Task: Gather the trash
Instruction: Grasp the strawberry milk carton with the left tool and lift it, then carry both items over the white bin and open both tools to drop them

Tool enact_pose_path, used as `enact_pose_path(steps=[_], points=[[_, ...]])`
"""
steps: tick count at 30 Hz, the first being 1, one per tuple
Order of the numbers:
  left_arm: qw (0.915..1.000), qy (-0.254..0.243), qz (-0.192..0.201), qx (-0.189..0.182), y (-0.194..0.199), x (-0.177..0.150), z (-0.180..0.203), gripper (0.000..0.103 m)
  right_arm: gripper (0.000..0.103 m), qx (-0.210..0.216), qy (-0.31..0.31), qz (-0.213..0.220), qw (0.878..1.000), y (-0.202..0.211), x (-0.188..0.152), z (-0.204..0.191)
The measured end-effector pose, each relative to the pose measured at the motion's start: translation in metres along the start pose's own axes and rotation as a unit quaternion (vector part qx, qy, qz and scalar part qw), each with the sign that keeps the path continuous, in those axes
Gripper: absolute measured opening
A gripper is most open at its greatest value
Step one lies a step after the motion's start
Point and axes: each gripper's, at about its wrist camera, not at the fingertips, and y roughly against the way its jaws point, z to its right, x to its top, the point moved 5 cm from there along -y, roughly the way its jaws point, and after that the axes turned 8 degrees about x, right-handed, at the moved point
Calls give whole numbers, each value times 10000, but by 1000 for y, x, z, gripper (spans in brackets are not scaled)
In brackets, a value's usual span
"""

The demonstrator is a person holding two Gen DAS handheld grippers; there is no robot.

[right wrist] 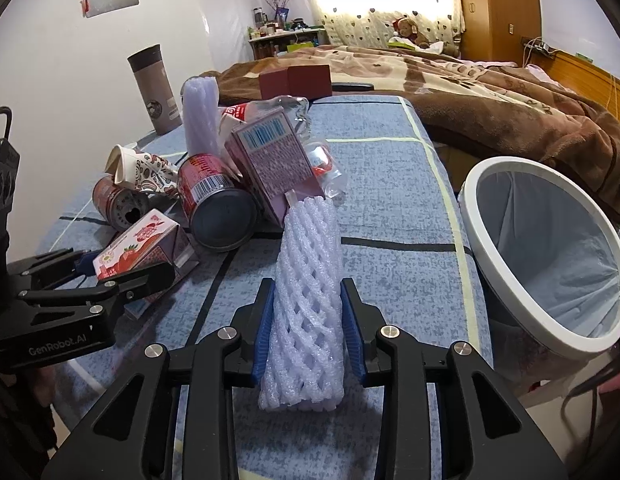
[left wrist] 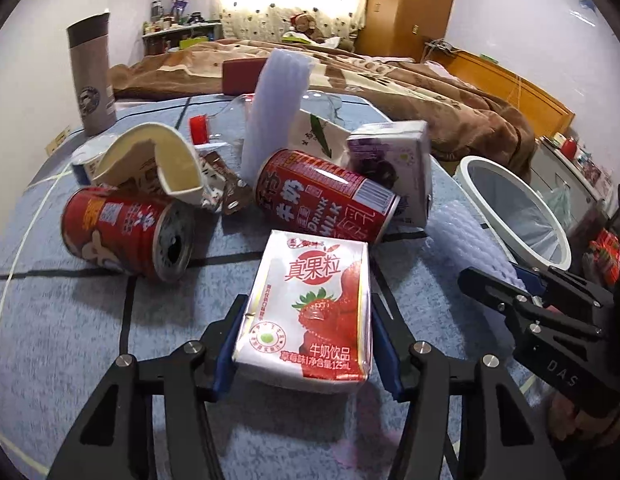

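My left gripper (left wrist: 305,340) has its jaws around a strawberry milk carton (left wrist: 310,304) on the blue tablecloth, left pad touching, a small gap at the right pad. My right gripper (right wrist: 307,332) is shut on a white foam fruit net (right wrist: 305,300) that lies on the table. The right gripper also shows in the left wrist view (left wrist: 494,288), and the left gripper in the right wrist view (right wrist: 121,276) with the carton (right wrist: 145,244). A white bin (right wrist: 550,256) lined with a bag stands off the table's right edge.
A pile of trash lies behind: two red cans (left wrist: 129,232) (left wrist: 326,196), a purple carton (left wrist: 394,164), a crushed paper cup (left wrist: 157,160), a foam sheet (left wrist: 273,108), clear plastic. A grey tumbler (left wrist: 91,76) stands at the far left. A bed lies beyond the table.
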Motion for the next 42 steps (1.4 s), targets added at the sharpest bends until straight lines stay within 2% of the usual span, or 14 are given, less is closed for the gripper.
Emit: enact_pose_path(steps=[12, 20, 33, 42], points=[[9988, 344, 296, 208, 25, 3, -9, 57, 32, 154, 2, 211, 9997, 14, 1, -1], [9978, 253, 584, 204, 48, 17, 7, 57, 31, 231, 3, 428, 9988, 32, 7, 1], [9961, -247, 830, -155, 56, 51, 64, 57, 32, -109, -229, 750, 9969, 58, 20, 40], [9924, -632, 905, -537, 47, 73, 129, 57, 32, -562, -470, 888, 9933, 71, 29, 86]])
